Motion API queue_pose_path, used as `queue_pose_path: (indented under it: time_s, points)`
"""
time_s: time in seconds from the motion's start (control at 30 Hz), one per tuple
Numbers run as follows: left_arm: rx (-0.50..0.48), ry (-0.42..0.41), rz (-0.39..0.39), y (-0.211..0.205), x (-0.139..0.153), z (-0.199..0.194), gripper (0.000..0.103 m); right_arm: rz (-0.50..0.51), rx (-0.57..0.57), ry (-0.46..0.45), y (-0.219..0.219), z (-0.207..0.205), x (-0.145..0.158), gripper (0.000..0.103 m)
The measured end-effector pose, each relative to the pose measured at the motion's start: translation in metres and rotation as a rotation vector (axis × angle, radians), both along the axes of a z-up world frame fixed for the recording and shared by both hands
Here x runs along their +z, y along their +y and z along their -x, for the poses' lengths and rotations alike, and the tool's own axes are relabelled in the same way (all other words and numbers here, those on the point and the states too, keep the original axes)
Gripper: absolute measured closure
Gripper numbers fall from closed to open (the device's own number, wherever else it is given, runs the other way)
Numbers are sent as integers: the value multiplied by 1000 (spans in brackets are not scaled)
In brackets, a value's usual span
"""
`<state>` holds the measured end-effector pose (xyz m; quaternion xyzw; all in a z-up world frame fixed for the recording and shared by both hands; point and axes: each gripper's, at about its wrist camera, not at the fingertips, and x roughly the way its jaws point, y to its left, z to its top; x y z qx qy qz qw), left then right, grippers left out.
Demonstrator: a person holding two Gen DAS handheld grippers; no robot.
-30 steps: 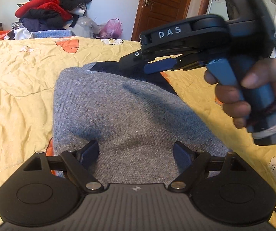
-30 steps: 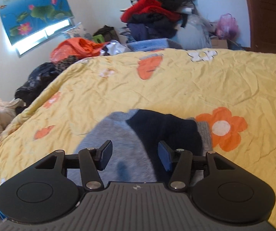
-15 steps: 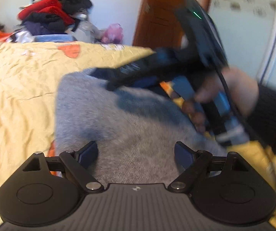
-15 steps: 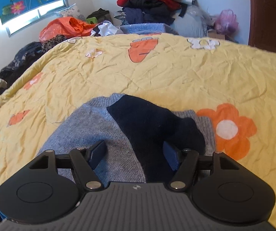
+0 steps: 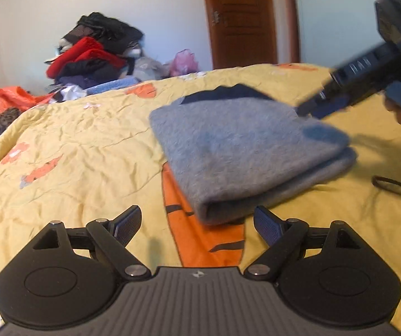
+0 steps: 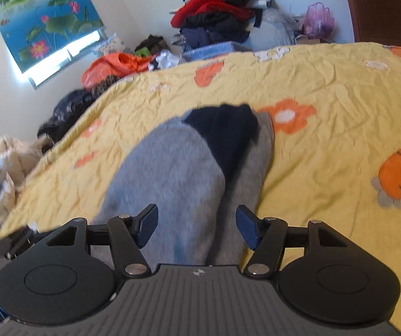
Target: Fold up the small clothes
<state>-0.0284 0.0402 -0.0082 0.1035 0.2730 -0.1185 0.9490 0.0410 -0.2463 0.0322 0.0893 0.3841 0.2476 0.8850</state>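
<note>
Grey knit, the folded sweater (image 5: 245, 151) lies on the yellow bed cover (image 5: 74, 151) just ahead of the left hand-held gripper (image 5: 196, 225), whose jaws stand apart and empty short of its near folded edge, with its long axis running away and to the right toward the navy collar end. The right hand-held gripper (image 6: 196, 228) is nearer, jaws also apart and holding nothing, low over the sweater's near end. Only the right wrist view shows the navy panel (image 6: 225, 131) lying along the sweater's right side; only the left shows the stacked layers at the fold.
</note>
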Motion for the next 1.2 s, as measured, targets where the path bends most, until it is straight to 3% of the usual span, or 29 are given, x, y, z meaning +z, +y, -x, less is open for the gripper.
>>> queue_pose_path:
  time_s: [0.1, 0.17, 0.2, 0.23, 0.27, 0.5, 0.53, 0.6, 0.67, 0.73, 0.97, 1.03, 1.1, 1.13, 1.2]
  points:
    - [36, 21, 3, -4, -4, -13, 44, 28, 16, 40, 11, -2, -13, 49]
    - [33, 19, 2, -7, -5, -16, 73, 59, 24, 34, 17, -1, -17, 72]
    - [30, 14, 1, -9, -5, -16, 78, 66, 32, 23, 17, 1, -16, 74]
    - [31, 4, -6, -10, -5, -15, 89, 74, 35, 16, 16, 3, -14, 81]
    - [36, -4, -18, -11, -6, -15, 92, 82, 34, 11, 14, 5, -11, 87]
    - [52, -2, -33, -10, -10, -16, 93, 114, 55, 11, 8, 13, -15, 89]
    - [52, -5, -42, -11, -11, -16, 93, 97, 70, 32, 8, 10, -12, 79]
    - [53, -10, -50, -12, -11, -14, 93, 27, 63, 63, 3, -1, 0, 68]
    - [57, -9, -47, -12, -11, -14, 93, -82, 25, 21, -10, -14, 15, 49]
    - [60, -8, -45, -13, -11, -15, 93, -158, -28, 7, -20, -39, 22, 40]
    - [59, -1, -24, -10, -10, -15, 93, -150, -156, 143, -7, -127, -3, 41]
    - [59, 0, -21, -9, -10, -15, 93, -121, -164, 180, 2, -136, -15, 48]
    - [59, 3, -12, -8, -10, -16, 93, -103, -137, 131, 5, -129, -10, 78]
    - [59, 5, -6, -7, -10, -16, 93, -92, -125, 98, 2, -124, -7, 85]
    - [57, 8, 5, -6, -10, -17, 93, -69, -155, 119, -13, -130, -13, 90]
